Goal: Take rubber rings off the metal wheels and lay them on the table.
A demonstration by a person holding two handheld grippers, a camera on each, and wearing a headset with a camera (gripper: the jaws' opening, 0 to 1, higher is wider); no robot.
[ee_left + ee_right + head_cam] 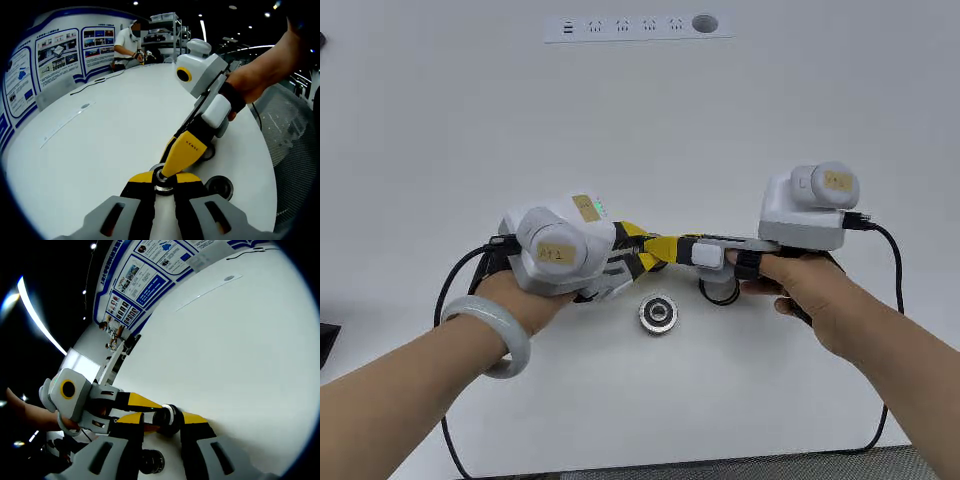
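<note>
The left hand and right hand reach in from either side, forearms low. The left gripper and right gripper meet tip to tip, both clamped on one metal wheel.

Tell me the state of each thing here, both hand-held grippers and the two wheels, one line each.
left hand-held gripper: shut on the held wheel.
right hand-held gripper: shut on that same wheel from the opposite side.
held wheel: off the table, clamped between both grippers; ring on or off, cannot tell.
second wheel: lying flat on the table, untouched.
</note>
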